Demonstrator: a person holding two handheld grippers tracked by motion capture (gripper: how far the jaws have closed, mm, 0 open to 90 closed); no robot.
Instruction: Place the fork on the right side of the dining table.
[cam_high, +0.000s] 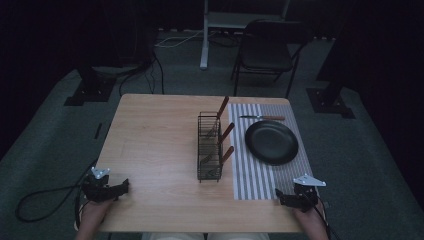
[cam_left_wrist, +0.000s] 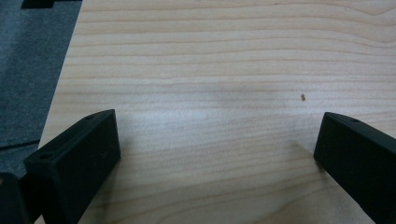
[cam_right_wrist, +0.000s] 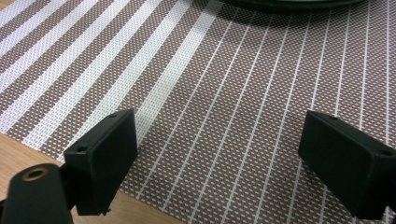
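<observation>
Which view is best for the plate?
The high view: the whole dark plate shows on the striped mat, right of the rack and near a knife. The right gripper view catches a sliver of its rim at the top edge. The left gripper view looks at bare table.

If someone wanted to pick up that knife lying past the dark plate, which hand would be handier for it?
Probably the right hand-held gripper: open, already on the striped mat that holds the knife. The left hand-held gripper is across the table, beyond the wire rack.
</observation>
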